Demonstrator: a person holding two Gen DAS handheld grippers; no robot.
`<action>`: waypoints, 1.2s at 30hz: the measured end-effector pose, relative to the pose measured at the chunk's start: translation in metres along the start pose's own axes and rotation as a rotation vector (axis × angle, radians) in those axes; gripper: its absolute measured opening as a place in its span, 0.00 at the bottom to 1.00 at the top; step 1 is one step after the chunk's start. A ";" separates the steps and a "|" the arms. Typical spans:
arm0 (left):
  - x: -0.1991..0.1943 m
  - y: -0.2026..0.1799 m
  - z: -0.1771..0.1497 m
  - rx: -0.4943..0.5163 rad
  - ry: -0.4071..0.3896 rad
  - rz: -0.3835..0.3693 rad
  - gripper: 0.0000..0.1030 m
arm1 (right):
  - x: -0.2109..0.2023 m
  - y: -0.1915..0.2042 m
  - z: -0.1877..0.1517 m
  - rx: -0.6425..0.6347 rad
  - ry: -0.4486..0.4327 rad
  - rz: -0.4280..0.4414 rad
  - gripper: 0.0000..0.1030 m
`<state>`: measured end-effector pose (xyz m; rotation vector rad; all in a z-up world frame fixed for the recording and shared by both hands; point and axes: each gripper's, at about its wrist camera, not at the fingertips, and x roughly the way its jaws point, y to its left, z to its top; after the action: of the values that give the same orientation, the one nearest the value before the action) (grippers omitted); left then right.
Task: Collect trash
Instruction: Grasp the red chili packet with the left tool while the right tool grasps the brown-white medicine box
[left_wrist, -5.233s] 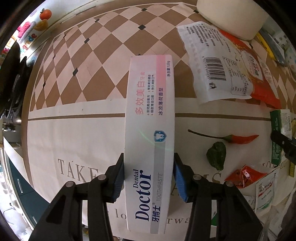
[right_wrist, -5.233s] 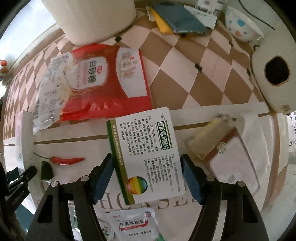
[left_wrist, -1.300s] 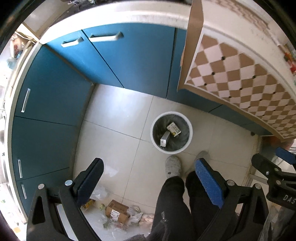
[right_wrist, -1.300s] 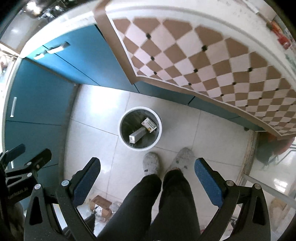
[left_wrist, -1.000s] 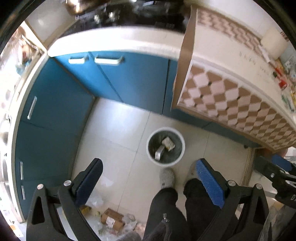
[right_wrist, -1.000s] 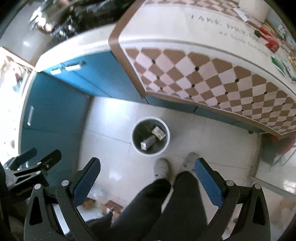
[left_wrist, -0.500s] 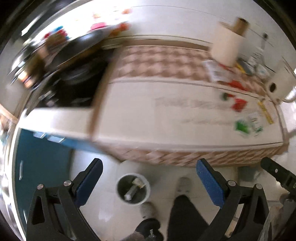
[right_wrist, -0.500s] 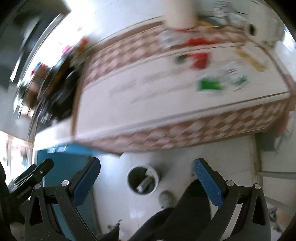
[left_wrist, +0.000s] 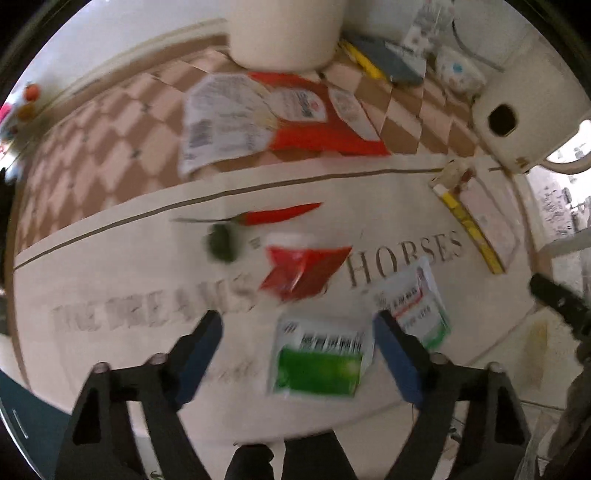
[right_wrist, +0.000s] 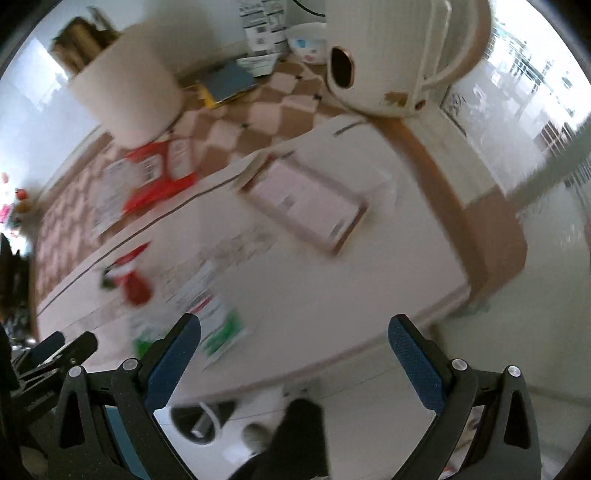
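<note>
Trash lies scattered over the desk (left_wrist: 110, 266), whose cloth is cream with grey lettering near the front and brown checks further back. The left hand-held gripper (left_wrist: 297, 354) points down at it with its blue pads apart and closing, and nothing is pressed between them; a green-and-white packet (left_wrist: 319, 363) lies flat on the cloth in the gap below. Just beside that packet, to the right, is a second green-and-white sachet (left_wrist: 419, 308), and behind them a crumpled red wrapper (left_wrist: 303, 271), a red chili (left_wrist: 275, 216) and a dark green lump (left_wrist: 221, 243), too blurred for me to name. A large red-and-white bag (left_wrist: 273, 118) lies on the checked part, in front of a big white paper roll (left_wrist: 284, 33). The right hand-held gripper (right_wrist: 295, 363) hangs past the desk's front edge with its jaws wide apart and empty. From its view a flat pinkish box (right_wrist: 306, 201) lies toward the right end of the desk, near a cream kettle (right_wrist: 391, 55). On the floor below stands a bin (right_wrist: 201, 419), next to the person's dark trouser leg (right_wrist: 295, 439).
</note>
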<state>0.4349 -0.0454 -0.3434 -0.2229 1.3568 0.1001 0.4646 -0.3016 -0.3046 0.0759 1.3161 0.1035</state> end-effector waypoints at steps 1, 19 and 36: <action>0.009 -0.003 0.005 0.000 0.014 0.001 0.65 | 0.007 -0.006 0.013 -0.020 0.005 -0.012 1.00; 0.031 0.007 0.035 -0.082 -0.001 0.072 0.23 | 0.112 0.024 0.079 -0.163 0.204 -0.012 0.81; 0.020 0.003 0.030 -0.100 -0.054 0.133 0.20 | 0.108 0.037 0.065 -0.104 0.122 -0.019 0.72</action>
<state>0.4671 -0.0375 -0.3570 -0.2124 1.3131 0.2839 0.5533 -0.2515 -0.3878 -0.0322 1.4303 0.1625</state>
